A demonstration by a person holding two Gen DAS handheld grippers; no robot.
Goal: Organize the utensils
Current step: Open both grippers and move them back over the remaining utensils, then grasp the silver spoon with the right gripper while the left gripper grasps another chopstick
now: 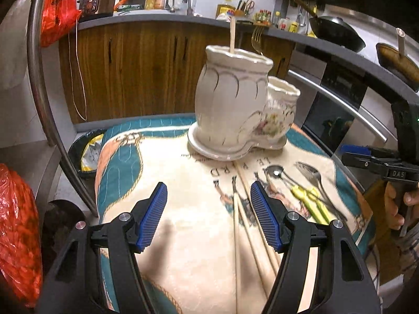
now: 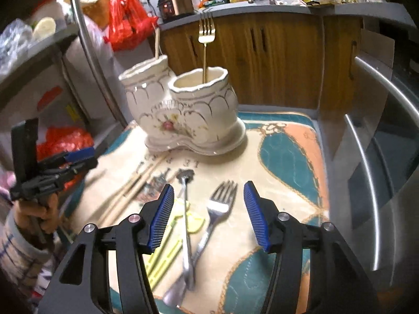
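A white ceramic two-pot holder point(image 1: 230, 104) point(image 2: 188, 115) stands at the back of the patterned cloth. One chopstick point(image 1: 232, 36) stands in its taller pot and a gold fork point(image 2: 205, 34) in the lower one. My left gripper point(image 1: 208, 185) is open above the cloth, with loose chopsticks point(image 1: 241, 209) lying below, close to its right finger. My right gripper point(image 2: 208, 185) is open over a silver fork point(image 2: 220, 204), which lies crossed with a spoon point(image 2: 186, 209). Yellow-green utensils point(image 2: 167, 248) lie to the left of them. Neither gripper holds anything.
The cloth point(image 2: 288, 157) covers a small table. Wooden cabinets point(image 1: 144, 65) run behind it and a steel oven handle point(image 2: 366, 183) lies to the right. Red bags point(image 1: 18, 230) and a bin point(image 1: 83, 151) sit left. A wok point(image 1: 337, 30) rests on the counter.
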